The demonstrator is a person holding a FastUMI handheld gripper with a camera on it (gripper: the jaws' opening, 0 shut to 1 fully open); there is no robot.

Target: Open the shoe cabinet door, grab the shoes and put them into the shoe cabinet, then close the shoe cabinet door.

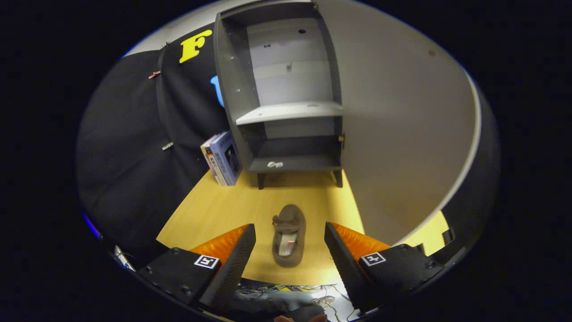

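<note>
Gripper (pixel 290 241) wide, fingers (pixel 232 264) either side of the shoe (pixel 289 236) but not touching it; nothing held. Shoe lies on the table (pixel 210 210), toe toward the cabinet, between the fingers. Left to right: box (pixel 222 157) leaning beside the cabinet's left foot; cabinet (pixel 286 89) well beyond the shoe, with a shelf (pixel 290 111) and a small pale thing (pixel 275 164) on its bottom board; door (pixel 402 134) swung fully open on the right. Judged step: door done, shoe grab in hand. Next calls for lowering over the shoe, pinching its sides, then carrying it into the cabinet.
</note>
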